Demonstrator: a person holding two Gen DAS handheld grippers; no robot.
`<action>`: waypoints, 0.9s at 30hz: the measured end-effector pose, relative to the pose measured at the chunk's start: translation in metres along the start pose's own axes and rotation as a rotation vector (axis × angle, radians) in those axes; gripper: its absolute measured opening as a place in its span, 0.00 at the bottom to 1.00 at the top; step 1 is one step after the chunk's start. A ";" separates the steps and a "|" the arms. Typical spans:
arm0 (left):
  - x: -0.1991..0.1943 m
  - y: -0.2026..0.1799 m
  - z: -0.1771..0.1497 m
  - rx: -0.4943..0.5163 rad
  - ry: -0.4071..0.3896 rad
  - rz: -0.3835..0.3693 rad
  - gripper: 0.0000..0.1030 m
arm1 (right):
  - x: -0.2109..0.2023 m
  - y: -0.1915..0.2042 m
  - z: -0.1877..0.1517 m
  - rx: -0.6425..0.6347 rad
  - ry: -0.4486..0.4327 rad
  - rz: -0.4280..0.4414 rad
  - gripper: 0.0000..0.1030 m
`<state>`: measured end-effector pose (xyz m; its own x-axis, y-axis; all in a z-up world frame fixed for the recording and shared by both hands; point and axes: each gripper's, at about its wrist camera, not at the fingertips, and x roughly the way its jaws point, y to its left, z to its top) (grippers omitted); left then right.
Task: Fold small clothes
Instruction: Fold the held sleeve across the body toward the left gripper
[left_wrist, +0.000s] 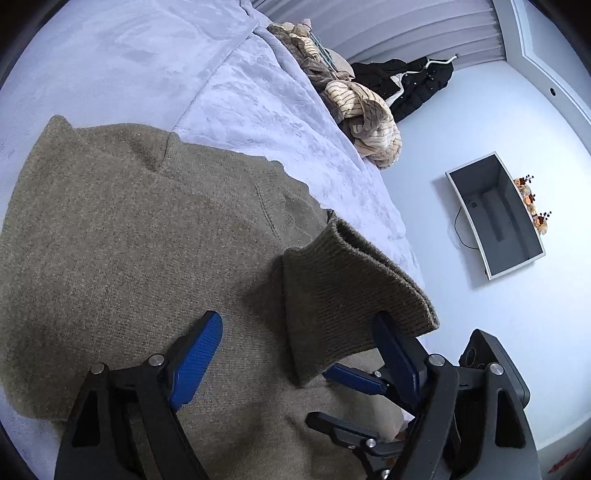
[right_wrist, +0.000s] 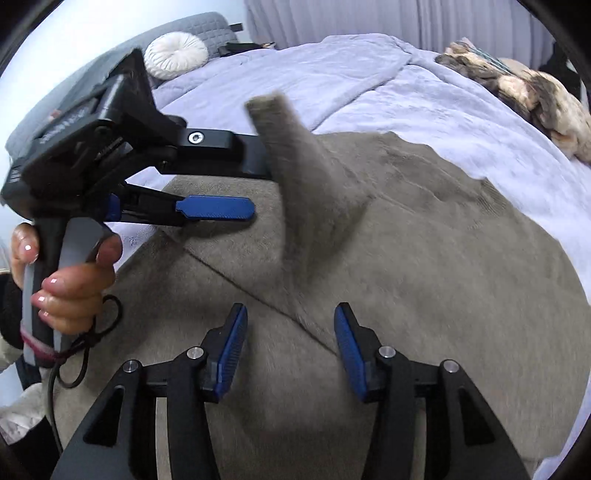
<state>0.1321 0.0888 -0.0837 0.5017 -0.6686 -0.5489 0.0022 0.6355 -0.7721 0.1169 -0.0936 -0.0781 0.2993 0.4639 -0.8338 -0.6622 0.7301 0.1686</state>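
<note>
An olive-green knitted sweater (left_wrist: 122, 236) lies spread flat on the bed. One sleeve (left_wrist: 343, 291) is lifted off it, its ribbed cuff draped over the right finger of my left gripper (left_wrist: 297, 321), whose jaws stand wide apart without pinching the cloth. In the right wrist view the same sleeve (right_wrist: 291, 158) hangs blurred over the upper finger of the left gripper (right_wrist: 258, 184), which a hand (right_wrist: 70, 291) holds. My right gripper (right_wrist: 290, 310) hovers open just above the sweater's body (right_wrist: 424, 258), nothing between its pads. One of its blue pads (left_wrist: 354, 376) shows under the sleeve.
The bed carries a lilac plush blanket (left_wrist: 258, 110). A heap of beige striped clothes (left_wrist: 365, 118) sits at its far edge, with a black jacket (left_wrist: 410, 85) beyond. A flat screen (left_wrist: 495, 218) is off the bed to the right. A round white cushion (right_wrist: 175, 55) lies at the head.
</note>
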 end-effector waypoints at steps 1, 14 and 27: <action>-0.002 0.002 0.000 -0.007 -0.005 -0.005 0.81 | -0.006 -0.006 -0.005 0.034 -0.006 0.007 0.53; -0.022 0.013 -0.002 -0.102 -0.056 -0.159 0.81 | -0.094 -0.133 -0.119 0.721 -0.151 0.153 0.58; -0.002 0.012 0.003 -0.075 -0.024 0.015 0.80 | -0.090 -0.184 -0.135 1.021 -0.300 0.286 0.58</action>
<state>0.1337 0.0995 -0.0910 0.5221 -0.6489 -0.5535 -0.0701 0.6141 -0.7861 0.1191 -0.3376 -0.1057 0.4716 0.6840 -0.5565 0.1043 0.5834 0.8054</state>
